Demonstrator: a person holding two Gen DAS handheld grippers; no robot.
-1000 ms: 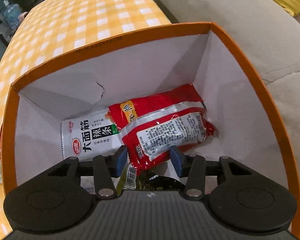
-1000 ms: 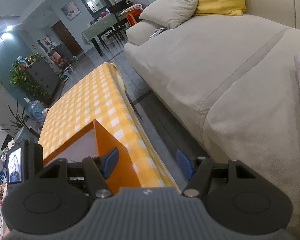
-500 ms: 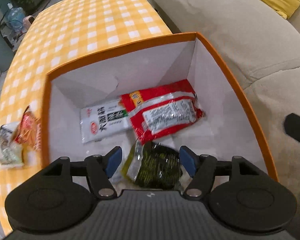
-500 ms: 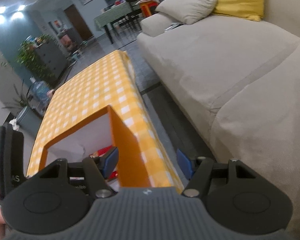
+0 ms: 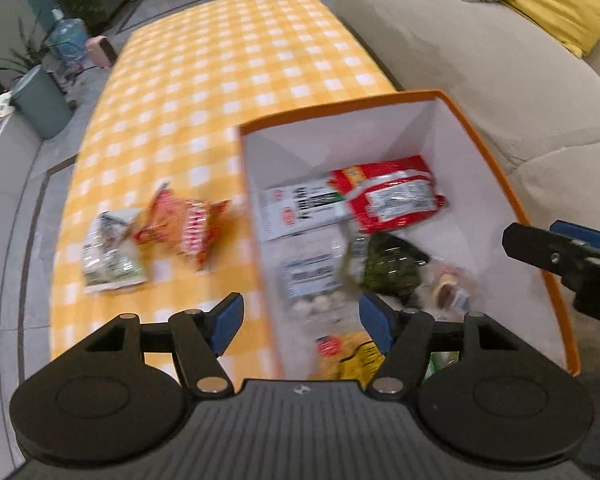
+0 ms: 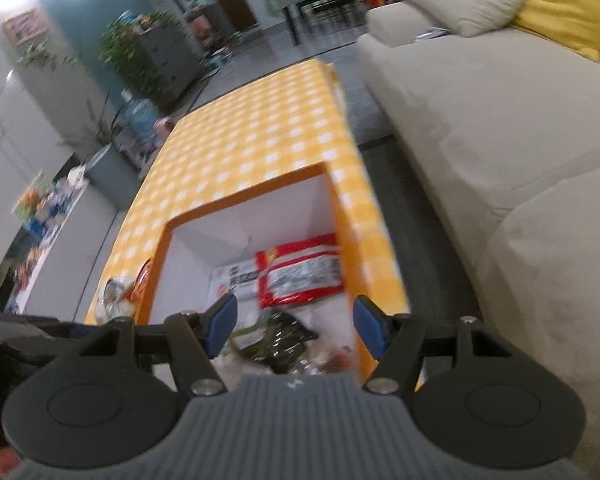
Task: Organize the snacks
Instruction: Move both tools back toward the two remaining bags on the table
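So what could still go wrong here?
The orange box sits at the table edge by the sofa, so a nudge might tip it off. Two packets, the orange-red one and the pale one, lie touching; the open left tongs might catch both.

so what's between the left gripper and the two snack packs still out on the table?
Only bare checkered tablecloth, seen in the left wrist view. Left gripper is open; the orange pack and whitish pack lie beyond it.
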